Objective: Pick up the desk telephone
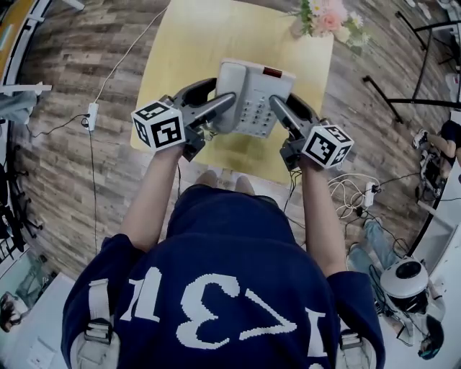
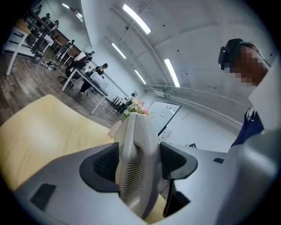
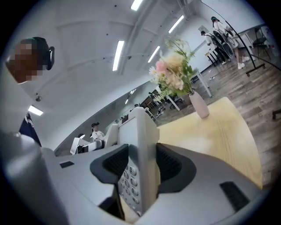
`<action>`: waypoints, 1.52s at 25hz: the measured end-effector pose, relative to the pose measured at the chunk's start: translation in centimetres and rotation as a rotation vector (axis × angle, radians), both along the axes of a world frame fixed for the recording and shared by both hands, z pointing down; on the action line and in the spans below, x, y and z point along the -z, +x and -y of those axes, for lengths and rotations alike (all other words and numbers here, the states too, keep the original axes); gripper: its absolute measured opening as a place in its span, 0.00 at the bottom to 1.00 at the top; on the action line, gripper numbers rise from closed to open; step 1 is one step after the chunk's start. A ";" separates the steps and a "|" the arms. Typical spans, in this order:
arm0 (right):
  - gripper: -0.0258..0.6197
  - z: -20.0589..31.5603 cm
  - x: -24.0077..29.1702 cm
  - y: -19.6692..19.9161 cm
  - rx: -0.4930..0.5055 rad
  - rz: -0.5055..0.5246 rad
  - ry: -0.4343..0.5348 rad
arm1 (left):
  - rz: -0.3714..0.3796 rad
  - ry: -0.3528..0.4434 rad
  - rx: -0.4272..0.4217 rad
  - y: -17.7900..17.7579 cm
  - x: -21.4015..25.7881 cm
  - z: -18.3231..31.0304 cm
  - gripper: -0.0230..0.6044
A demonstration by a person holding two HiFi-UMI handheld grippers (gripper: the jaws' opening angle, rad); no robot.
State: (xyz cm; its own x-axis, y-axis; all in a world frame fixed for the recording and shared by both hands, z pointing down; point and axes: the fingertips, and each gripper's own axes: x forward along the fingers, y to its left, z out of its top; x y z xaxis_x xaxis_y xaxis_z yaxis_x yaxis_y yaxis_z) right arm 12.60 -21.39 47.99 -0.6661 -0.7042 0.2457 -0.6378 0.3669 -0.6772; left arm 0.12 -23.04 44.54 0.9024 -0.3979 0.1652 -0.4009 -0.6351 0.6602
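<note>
The desk telephone [image 1: 252, 90] is pale grey, with a keypad and a small red window, and it hangs over the yellow table [image 1: 187, 50]. My left gripper [image 1: 220, 108] is shut on its handset side and my right gripper [image 1: 277, 108] on its keypad side. In the left gripper view the dark pads [image 2: 105, 165] press on the handset edge of the telephone [image 2: 138, 158], which stands on edge between the jaws. In the right gripper view the telephone [image 3: 140, 145] fills the gap between the pads [image 3: 169, 165], keypad facing left.
A vase of pink and white flowers [image 1: 328, 18] stands at the table's far right corner. A power strip [image 1: 92, 115] and cables lie on the wooden floor at left. Black stand legs [image 1: 403, 94] and more cables [image 1: 353, 191] are at right.
</note>
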 end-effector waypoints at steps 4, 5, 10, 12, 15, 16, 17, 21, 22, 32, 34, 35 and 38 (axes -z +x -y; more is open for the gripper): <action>0.36 1.6 5.7 0.0 -0.002 -0.030 0.122 | -0.050 0.093 0.012 -0.3 5.1 1.1 0.51; 0.36 1.9 7.0 -0.1 -0.005 -0.036 0.154 | -0.063 0.114 0.015 -0.5 6.2 1.3 0.51; 0.36 2.5 12.9 -0.7 -0.020 -0.053 0.293 | -0.102 0.220 0.005 -1.3 11.2 1.6 0.51; 0.36 2.3 14.6 -0.9 -0.030 -0.054 0.330 | -0.107 0.260 0.000 -1.6 13.0 1.5 0.51; 0.35 1.9 16.5 -1.1 -0.043 -0.052 0.375 | -0.119 0.302 0.001 -1.8 15.0 1.1 0.51; 0.35 1.8 17.1 -1.2 -0.044 -0.053 0.387 | -0.122 0.313 0.003 -2.0 15.6 1.0 0.51; 0.35 1.8 17.5 -1.3 -0.044 -0.054 0.399 | -0.125 0.323 0.004 -2.1 16.0 1.0 0.51; 0.35 1.7 18.6 -1.6 -0.040 -0.057 0.426 | -0.133 0.349 0.008 -2.3 17.1 0.8 0.51; 0.35 1.6 18.7 -1.6 -0.041 -0.059 0.429 | -0.133 0.352 0.006 -2.4 17.2 0.7 0.51; 0.35 0.9 19.5 -1.6 -0.050 -0.058 0.442 | -0.137 0.379 -0.004 -2.4 18.2 0.3 0.51; 0.35 0.7 19.7 -1.7 -0.052 -0.059 0.448 | -0.140 0.384 -0.006 -2.5 18.3 0.1 0.51; 0.35 0.6 19.7 -1.8 -0.053 -0.059 0.451 | -0.142 0.386 -0.006 -2.6 18.3 0.0 0.51; 0.35 0.8 20.0 -2.2 -0.053 -0.062 0.451 | -0.143 0.389 -0.008 -3.0 18.5 0.3 0.51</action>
State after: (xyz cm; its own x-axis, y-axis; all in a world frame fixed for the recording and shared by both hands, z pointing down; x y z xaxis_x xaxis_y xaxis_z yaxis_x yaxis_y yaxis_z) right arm 10.40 -22.21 28.01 -0.6199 -0.7827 -0.0551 -0.6981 0.5822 -0.4167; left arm -2.88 -23.30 26.02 0.9088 -0.3985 -0.1237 -0.3162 -0.8511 0.4191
